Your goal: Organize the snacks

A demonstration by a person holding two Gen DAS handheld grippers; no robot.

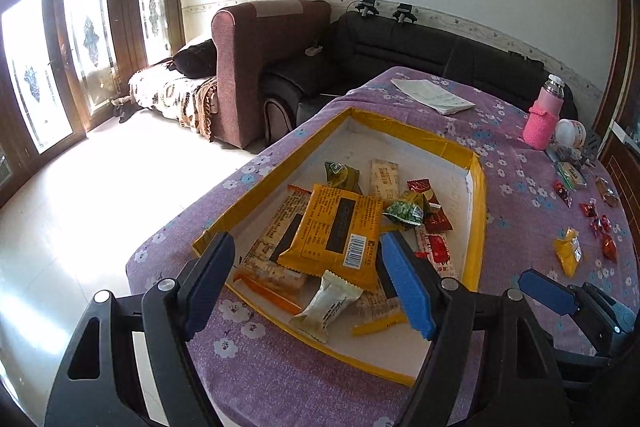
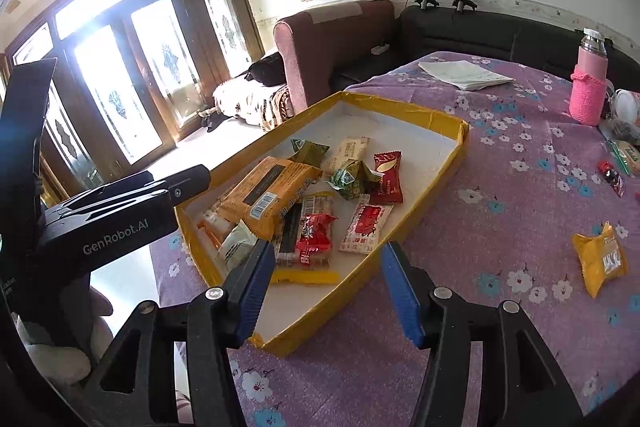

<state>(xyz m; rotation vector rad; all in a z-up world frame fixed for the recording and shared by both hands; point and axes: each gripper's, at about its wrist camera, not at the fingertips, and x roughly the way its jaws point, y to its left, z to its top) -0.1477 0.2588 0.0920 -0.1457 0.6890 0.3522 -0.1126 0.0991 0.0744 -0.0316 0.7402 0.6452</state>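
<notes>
A shallow yellow-rimmed box (image 1: 404, 128) (image 2: 404, 105) lies on the purple flowered tablecloth. It holds several snack packs. A large orange pack (image 1: 336, 231) (image 2: 270, 195) lies on top, with a small white pack (image 1: 329, 303), green wraps (image 2: 352, 179) and red packs (image 2: 314, 235) around it. My left gripper (image 1: 310, 273) hovers open over the box's near end, nothing between its fingers. My right gripper (image 2: 326, 277) stands open above the box's near corner, also empty. Loose on the cloth to the right are a yellow packet (image 1: 568, 253) (image 2: 600, 259) and small red candies (image 1: 600, 225).
A pink-sleeved bottle (image 1: 544, 119) (image 2: 588, 95) and a white round container (image 1: 570, 133) stand at the table's far right. Folded papers (image 1: 432, 93) (image 2: 464, 73) lie at the far edge. Beyond the table's left edge are the floor and sofas (image 1: 272, 67).
</notes>
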